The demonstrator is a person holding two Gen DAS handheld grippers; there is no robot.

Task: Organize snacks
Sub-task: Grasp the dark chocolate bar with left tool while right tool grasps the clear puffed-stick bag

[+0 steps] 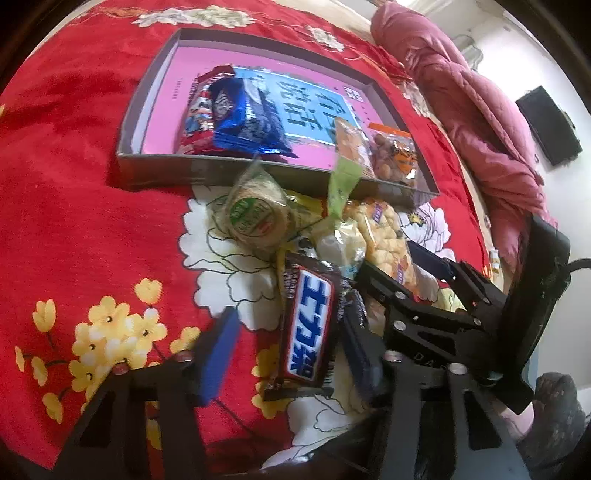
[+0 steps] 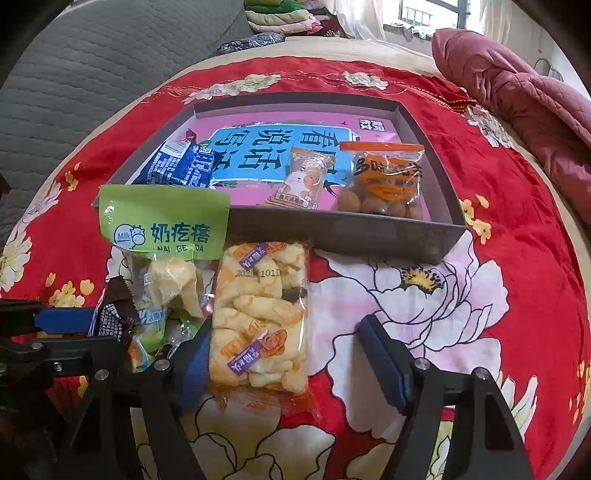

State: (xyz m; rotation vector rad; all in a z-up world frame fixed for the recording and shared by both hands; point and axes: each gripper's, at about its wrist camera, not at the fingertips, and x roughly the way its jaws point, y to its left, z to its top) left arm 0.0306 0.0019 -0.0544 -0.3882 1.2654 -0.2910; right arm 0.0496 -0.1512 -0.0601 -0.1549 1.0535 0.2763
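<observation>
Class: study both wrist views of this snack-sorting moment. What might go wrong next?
1. The left gripper straddles the chocolate bar, which overlaps neighbouring packets, so lifting it may drag them along.
2. The right gripper straddles the puffed-snack packet, whose slick wrapper might slip.
3. The green-topped bag leans against the box wall and could topple.

Under my work lies a red bedspread [image 2: 517, 192] printed with white and yellow flowers. A crumpled pink quilt [image 1: 480, 110] is heaped along its far edge, a dark flat screen [image 1: 550, 125] hangs on the white wall, and folded clothes [image 2: 288, 16] are stacked by the window [image 2: 428, 13].
</observation>
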